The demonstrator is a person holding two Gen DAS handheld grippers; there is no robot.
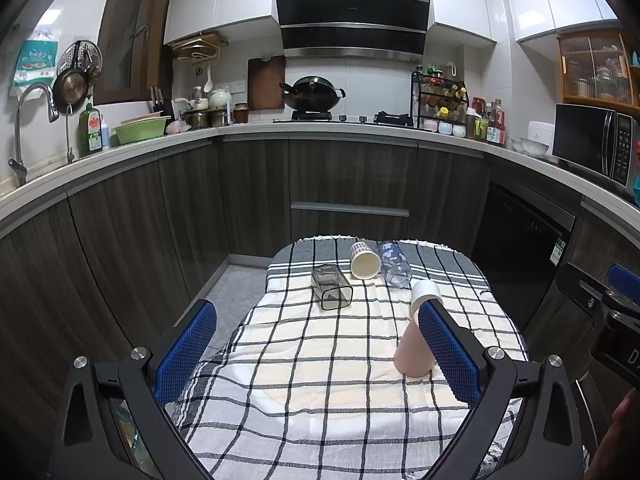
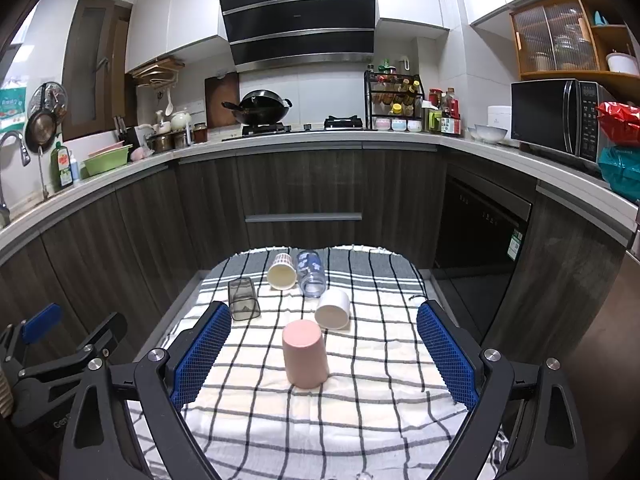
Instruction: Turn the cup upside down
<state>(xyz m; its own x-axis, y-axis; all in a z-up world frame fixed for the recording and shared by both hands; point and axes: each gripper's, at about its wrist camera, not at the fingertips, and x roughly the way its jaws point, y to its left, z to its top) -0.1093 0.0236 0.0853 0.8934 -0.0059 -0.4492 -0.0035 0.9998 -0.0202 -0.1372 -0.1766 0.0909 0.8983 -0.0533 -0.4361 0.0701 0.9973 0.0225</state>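
Pale pink cup (image 2: 305,354) nearest on the cloth (image 2: 360,380), which is cream crossed by black check lines, grey stripes at its far end. Plain white cup (image 2: 333,309) just beyond. Far left, a smoky grey clear cup (image 2: 243,299); cream-mouthed patterned cup (image 2: 282,271); clear bottle (image 2: 311,273) with blue-and-white print. Blue-padded black fingers (image 2: 200,356) frame it.

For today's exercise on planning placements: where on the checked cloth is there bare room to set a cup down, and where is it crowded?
Free: the near cloth in front of the pink cup, and the strip to its right. Crowded: the far end, where the smoky glass, cream cup, clear patterned glass and white cup lie close together.
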